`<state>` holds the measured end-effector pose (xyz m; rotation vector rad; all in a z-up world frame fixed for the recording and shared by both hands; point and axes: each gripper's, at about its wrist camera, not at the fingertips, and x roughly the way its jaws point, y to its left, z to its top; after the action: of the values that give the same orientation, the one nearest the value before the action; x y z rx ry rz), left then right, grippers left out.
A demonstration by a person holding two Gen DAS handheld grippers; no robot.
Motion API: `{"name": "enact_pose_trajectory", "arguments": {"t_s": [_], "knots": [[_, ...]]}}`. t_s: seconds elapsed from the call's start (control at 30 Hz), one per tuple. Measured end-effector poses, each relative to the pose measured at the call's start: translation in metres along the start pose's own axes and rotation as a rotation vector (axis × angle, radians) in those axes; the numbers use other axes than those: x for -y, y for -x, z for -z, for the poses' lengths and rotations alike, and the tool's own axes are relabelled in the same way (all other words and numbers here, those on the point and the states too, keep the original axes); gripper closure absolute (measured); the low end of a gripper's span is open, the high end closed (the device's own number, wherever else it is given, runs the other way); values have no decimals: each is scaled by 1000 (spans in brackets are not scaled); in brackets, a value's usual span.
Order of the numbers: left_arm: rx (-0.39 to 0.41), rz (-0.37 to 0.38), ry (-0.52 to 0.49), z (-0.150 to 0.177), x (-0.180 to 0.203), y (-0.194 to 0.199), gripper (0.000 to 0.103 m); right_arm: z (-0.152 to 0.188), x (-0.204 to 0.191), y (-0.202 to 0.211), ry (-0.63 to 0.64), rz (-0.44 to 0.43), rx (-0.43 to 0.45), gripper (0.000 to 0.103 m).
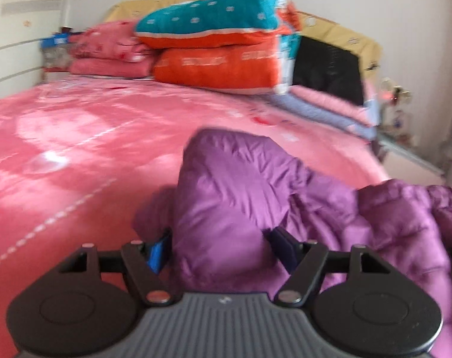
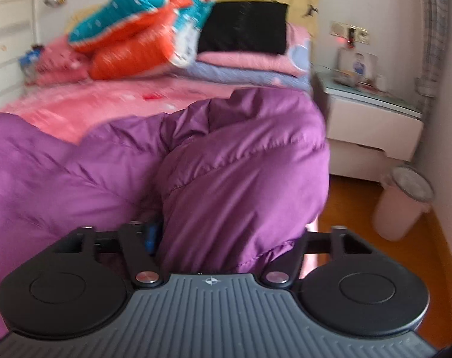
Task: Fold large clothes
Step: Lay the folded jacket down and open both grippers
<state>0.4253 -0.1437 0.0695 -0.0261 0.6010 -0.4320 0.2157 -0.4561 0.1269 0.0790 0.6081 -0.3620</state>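
Both grippers are clamping puffy folds of the purple down jacket (image 2: pixel 241 164) at the bed's (image 1: pixel 76 149) near right edge: left gripper (image 1: pixel 220 247), right gripper (image 2: pixel 226 238). You are handling something light, soft and slippery, so bunch thick quilted seams.

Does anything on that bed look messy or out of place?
Yes. The purple puffer jacket lies bunched up near the edge of the pink bed, not flat. At the headboard, the teal-and-orange quilts are stacked crookedly.
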Motion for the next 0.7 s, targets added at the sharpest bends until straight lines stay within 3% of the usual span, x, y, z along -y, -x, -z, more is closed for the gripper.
{"name": "enact_pose_trajectory", "arguments": {"t_s": [0.1, 0.3, 0.37, 0.5, 0.57, 0.63, 0.7], "knots": [[19, -70, 12, 4, -12, 5, 25, 8, 4, 0, -31, 35, -9, 2], [103, -105, 6, 1, -15, 36, 12, 3, 14, 6, -102, 37, -12, 1], [119, -98, -15, -2, -13, 40, 12, -5, 6, 5, -138, 22, 4, 1], [134, -76, -59, 10, -6, 65, 11, -17, 27, 7, -294, -13, 3, 0], [147, -58, -83, 20, 0, 79, 2, -18, 23, 12, -321, 18, 23, 0], [144, -30, -103, 31, 7, 90, 2, -14, 25, 21, -333, 15, 49, 0], [141, -9, -121, 44, 16, 103, 2, -15, 30, 16, -342, 28, -9, 0]]}}
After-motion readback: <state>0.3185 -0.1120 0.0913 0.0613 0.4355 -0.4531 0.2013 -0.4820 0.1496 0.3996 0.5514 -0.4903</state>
